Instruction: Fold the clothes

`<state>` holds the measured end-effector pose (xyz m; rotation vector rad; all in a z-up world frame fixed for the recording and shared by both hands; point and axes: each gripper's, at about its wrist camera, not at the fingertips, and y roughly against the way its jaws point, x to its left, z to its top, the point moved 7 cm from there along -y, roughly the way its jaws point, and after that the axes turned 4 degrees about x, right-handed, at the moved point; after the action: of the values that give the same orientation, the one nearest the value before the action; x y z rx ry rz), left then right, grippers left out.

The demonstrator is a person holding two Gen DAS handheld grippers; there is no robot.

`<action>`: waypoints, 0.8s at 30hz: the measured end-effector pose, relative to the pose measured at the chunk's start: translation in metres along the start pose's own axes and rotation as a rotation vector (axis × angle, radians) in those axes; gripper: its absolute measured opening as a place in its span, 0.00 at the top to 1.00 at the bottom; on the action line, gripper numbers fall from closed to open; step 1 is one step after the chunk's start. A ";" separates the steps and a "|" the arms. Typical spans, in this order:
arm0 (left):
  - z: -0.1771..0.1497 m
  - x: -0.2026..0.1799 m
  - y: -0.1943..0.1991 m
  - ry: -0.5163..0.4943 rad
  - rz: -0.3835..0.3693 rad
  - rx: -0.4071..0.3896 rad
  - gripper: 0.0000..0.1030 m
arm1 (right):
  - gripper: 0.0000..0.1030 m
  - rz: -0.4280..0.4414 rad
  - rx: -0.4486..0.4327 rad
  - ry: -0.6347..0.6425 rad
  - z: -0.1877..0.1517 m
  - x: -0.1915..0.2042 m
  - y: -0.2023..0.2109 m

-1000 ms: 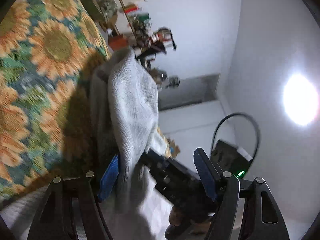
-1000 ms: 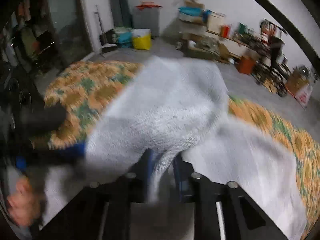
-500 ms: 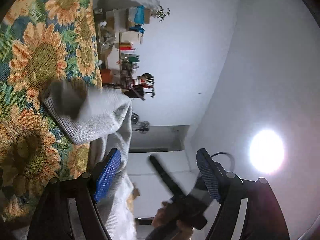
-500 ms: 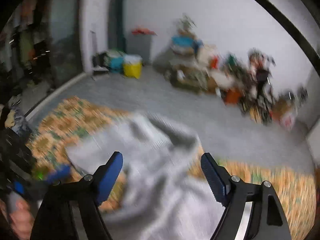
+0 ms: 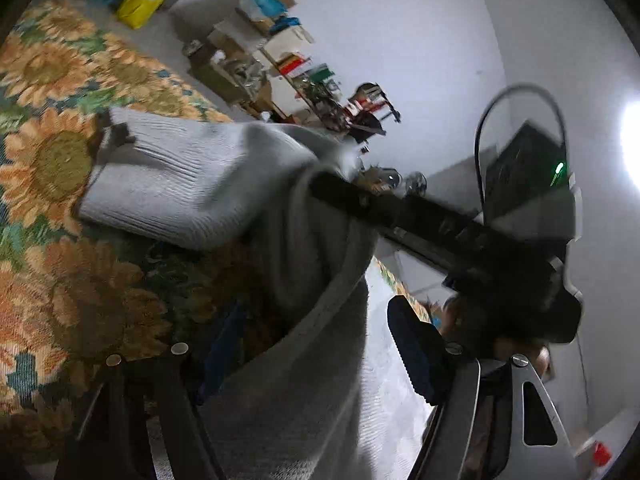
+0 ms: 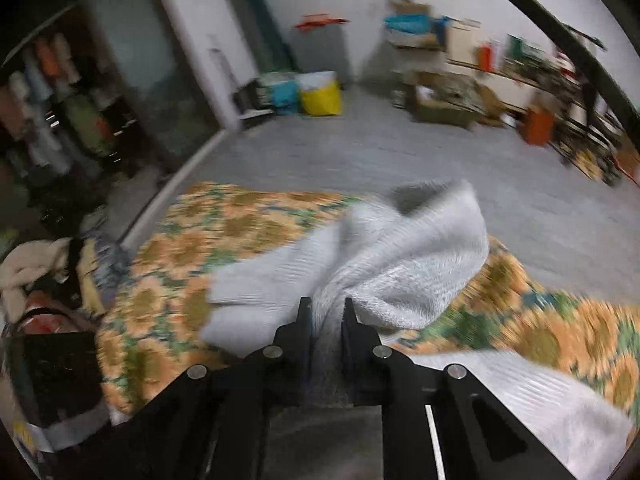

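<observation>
A light grey knit sweater [image 6: 420,260] lies bunched on a sunflower-patterned cover [image 6: 240,232]. My right gripper [image 6: 325,312] has its jaws closing, and the pads press a pinched fold of the knit between them. In the left wrist view the same sweater [image 5: 180,184] hangs from that right gripper [image 5: 328,188], with its ribbed cuff end over the sunflower cover [image 5: 60,160]. My left gripper [image 5: 316,360] stands wide with its jaws closing a little. A drape of the sweater runs between its fingers, and the right pad [image 5: 412,356] is clear of the cloth.
A person's hand [image 5: 520,352] holds the right gripper's handle. Cluttered shelves [image 6: 520,68] line the far wall, with a yellow bag [image 6: 322,98] on the grey floor. A pile of other clothes [image 6: 24,272] lies left of the cover.
The right gripper let go of the sweater, stood open half a second ago, and is shut on a fold again. The left wrist view has rolled, with the sweater still between its fingers.
</observation>
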<state>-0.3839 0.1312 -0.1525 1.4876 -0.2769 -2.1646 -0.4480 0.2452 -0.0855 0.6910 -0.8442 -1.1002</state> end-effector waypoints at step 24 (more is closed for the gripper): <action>0.019 0.094 0.022 0.206 0.408 -0.204 0.93 | 0.85 -0.056 -0.055 -0.064 0.038 -0.019 -0.035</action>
<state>-0.4213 0.0631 -0.2121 1.3854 -0.2529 -1.6543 -0.5010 0.2494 -0.0997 0.6392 -0.8501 -1.1967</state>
